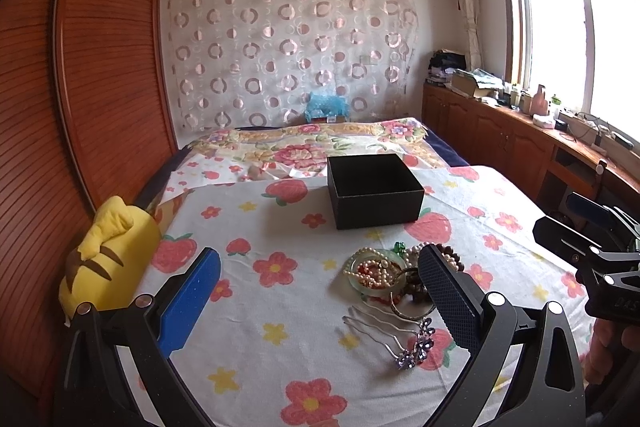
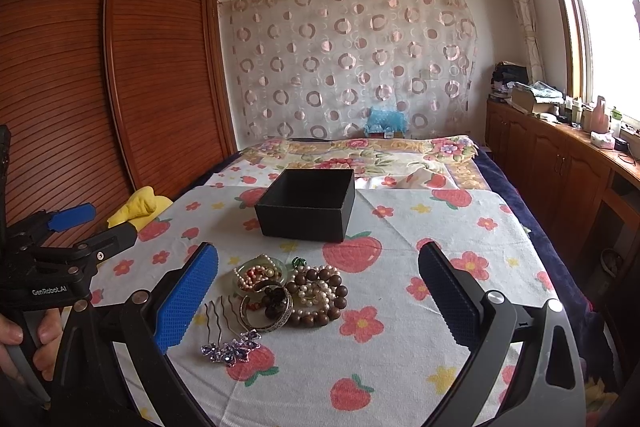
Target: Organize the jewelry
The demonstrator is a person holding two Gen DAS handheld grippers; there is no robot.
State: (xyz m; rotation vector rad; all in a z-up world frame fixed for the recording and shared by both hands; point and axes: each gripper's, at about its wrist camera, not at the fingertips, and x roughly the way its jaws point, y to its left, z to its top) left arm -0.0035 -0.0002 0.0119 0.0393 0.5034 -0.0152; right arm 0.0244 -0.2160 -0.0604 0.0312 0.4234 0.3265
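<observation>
A small heap of jewelry (image 2: 288, 291) is seen on the flowered bedspread (image 2: 400, 307) of the bed, near the cameras, with an open black box (image 2: 306, 205) set farther back on the same cloth and apparently empty, though its floor is only partly shown. The heap is made up of a pale green bangle (image 2: 260, 277) with pearl strands piled inside it, a dark wooden bead bracelet (image 2: 320, 297) to its right, a flat silver bangle (image 2: 266, 311) leaning against both, and a purple-flowered hair comb (image 2: 230, 341) lying nearest, apart from the rest by a narrow gap. The left gripper (image 1: 320, 291) is held low with its jaws spread wide and nothing between them, the heap lying just inside its right jaw; the right gripper (image 2: 318, 291) is likewise held wide and empty, with the heap closer to its left jaw. All the pieces are judged light. The green bangle is probably stone or glass (hard, smooth, liable to slip and to chip), so it would best be pinched across its rim. The strung beads are limp and will sag and trail, and may drag neighbours along, as the strands look tangled. The comb is stiff but its thin wire prongs bend easily; its flowered head offers the firmer hold.
</observation>
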